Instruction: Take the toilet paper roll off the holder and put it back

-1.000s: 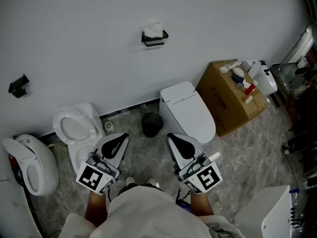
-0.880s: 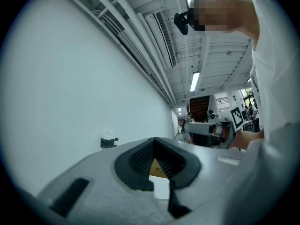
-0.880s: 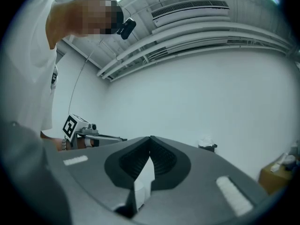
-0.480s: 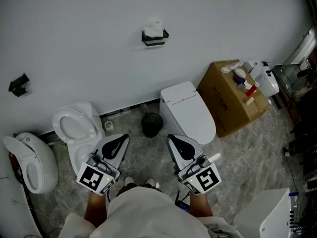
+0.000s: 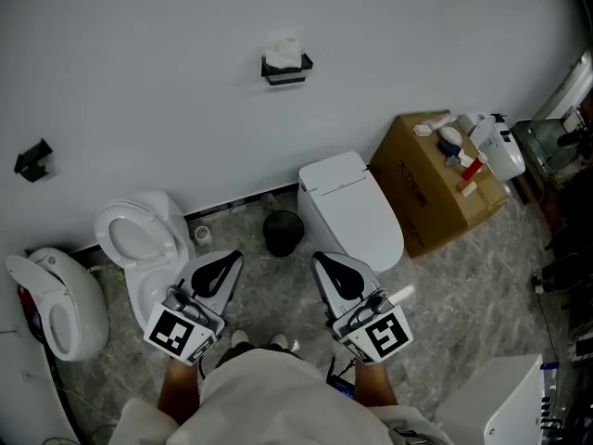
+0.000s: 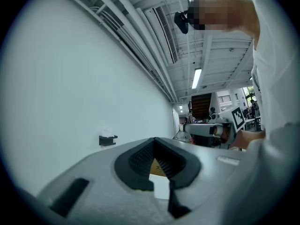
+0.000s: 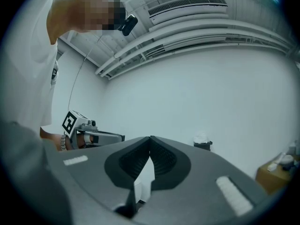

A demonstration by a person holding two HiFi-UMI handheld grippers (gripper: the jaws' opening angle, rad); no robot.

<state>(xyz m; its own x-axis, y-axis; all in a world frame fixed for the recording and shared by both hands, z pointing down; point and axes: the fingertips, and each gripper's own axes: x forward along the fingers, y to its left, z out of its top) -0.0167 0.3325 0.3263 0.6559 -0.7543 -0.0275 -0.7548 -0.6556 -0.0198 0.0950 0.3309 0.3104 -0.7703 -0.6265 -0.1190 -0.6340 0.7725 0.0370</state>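
Note:
A white toilet paper roll (image 5: 284, 51) sits on a black holder (image 5: 286, 72) fixed high on the white wall. Both grippers are held low in front of the person, far short of the wall. My left gripper (image 5: 222, 265) is shut with nothing in it, and my right gripper (image 5: 334, 265) is shut and empty too. In the left gripper view the roll (image 6: 107, 134) shows small, left of the closed jaw tips (image 6: 155, 140). The right gripper view has the roll (image 7: 201, 138) on its holder (image 7: 203, 146) to the right of the closed tips (image 7: 150, 138).
Below the holder stand a closed white toilet (image 5: 349, 208) and a black bin (image 5: 283, 232). An open toilet (image 5: 139, 235) and another (image 5: 56, 306) stand at left. A cardboard box (image 5: 432, 185) with bottles is at right. A second black holder (image 5: 34, 160) hangs far left.
Hardly anything differs: the head view has shifted slightly, and both grippers stay shut and empty in front of the person.

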